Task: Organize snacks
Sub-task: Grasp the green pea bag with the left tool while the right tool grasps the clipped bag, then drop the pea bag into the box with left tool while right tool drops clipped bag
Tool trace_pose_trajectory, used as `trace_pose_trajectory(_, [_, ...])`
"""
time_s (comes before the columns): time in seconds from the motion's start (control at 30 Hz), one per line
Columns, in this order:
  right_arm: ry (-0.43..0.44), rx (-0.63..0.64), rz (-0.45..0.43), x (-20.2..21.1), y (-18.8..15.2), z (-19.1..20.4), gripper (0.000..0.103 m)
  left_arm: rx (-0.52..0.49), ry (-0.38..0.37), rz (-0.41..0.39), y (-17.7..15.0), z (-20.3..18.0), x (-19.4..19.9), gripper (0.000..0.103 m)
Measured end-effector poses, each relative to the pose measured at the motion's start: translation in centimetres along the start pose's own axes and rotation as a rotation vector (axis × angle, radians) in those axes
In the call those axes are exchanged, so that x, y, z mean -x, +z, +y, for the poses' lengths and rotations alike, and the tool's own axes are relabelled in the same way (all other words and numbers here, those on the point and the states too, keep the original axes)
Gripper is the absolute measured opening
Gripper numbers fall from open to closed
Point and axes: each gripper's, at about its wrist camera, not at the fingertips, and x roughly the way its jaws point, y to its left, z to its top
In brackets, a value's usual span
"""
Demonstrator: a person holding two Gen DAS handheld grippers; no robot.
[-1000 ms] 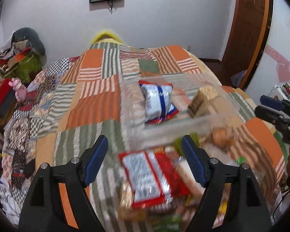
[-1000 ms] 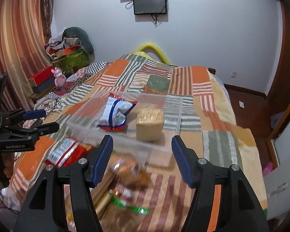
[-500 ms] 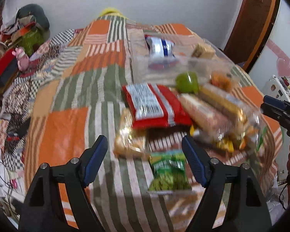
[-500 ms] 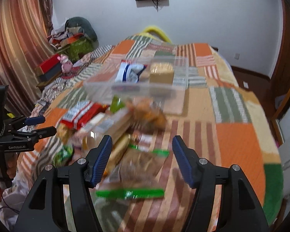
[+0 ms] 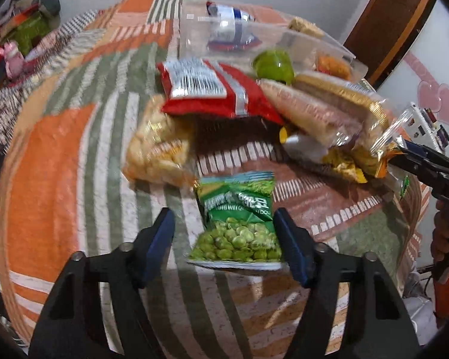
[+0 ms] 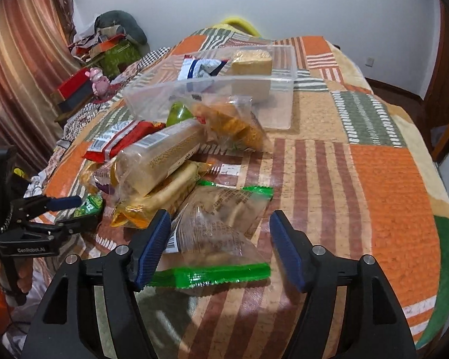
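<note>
— Where are the claws right now?

— Both spread wide over the snack pile on the patchwork blanket (image 6: 389,179). The left gripper (image 5: 224,239) has its fingers on either side of the green pea packet (image 5: 239,221), which lies flat near the blanket's near edge; whether they touch it I can't tell. Nothing is held.

— And the right one?

— The right gripper (image 6: 218,242) is open too, straddling a clear bag with green sealed ends (image 6: 215,233), also lying flat. It isn't pinched.

— The rest of the snacks?

— Heaped just beyond. A red packet (image 5: 206,89) lies partly on a bag of pale puffs (image 5: 158,149); long biscuit packs (image 6: 161,152) are stacked beside it, with something round and green (image 5: 274,65) behind.

— Anything put away?

— The clear plastic tub (image 6: 281,101) sits farther up the blanket. It holds a blue-and-white packet (image 6: 199,67) and a tan block (image 6: 251,62).
</note>
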Motion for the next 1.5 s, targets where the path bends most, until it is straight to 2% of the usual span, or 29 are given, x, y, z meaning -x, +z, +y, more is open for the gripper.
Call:
trace_pose_trajectory(0.17, [0.018, 0.002, 0.015, -0.8, -0.2, 0.1, 0.065, 0.0, -0.016, -0.017, -0.4, 0.1, 0.0, 0.054])
trace_pose_trajectory(0.27, [0.061, -0.018, 0.027, -1.0, -0.6, 0.0, 0.059, -0.006, -0.028, -0.018, -0.6, -0.2, 0.2, 0.047])
trace_pose_trajectory(0.43, [0.043, -0.004, 0.007, -0.4, -1.0, 0.3, 0.055, 0.003, -0.024, -0.028, -0.8, -0.5, 0.7, 0.045])
trace_pose_trajectory(0.57, [0.036, 0.005, -0.019, 0.7, -0.8, 0.2, 0.046, -0.011, -0.018, -0.048, -0.7, -0.9, 1.7, 0.045])
trace_pose_trajectory(0.77, [0.008, 0.003, -0.069, 2.5, -0.1, -0.7, 0.045, -0.008, -0.019, -0.106, 0.1, -1.1, 4.0, 0.045])
trace_pose_trajectory(1.13, [-0.021, 0.007, -0.197, 5.9, 2.7, -1.1, 0.045, -0.03, -0.005, -0.217, 3.6, -1.5, 7.6, 0.045])
trace_pose_trajectory(1.5, [-0.023, 0.007, -0.249, 4.1, 6.7, -1.7, 0.045, -0.061, 0.006, -0.279, 9.2, -2.1, 7.3, 0.045])
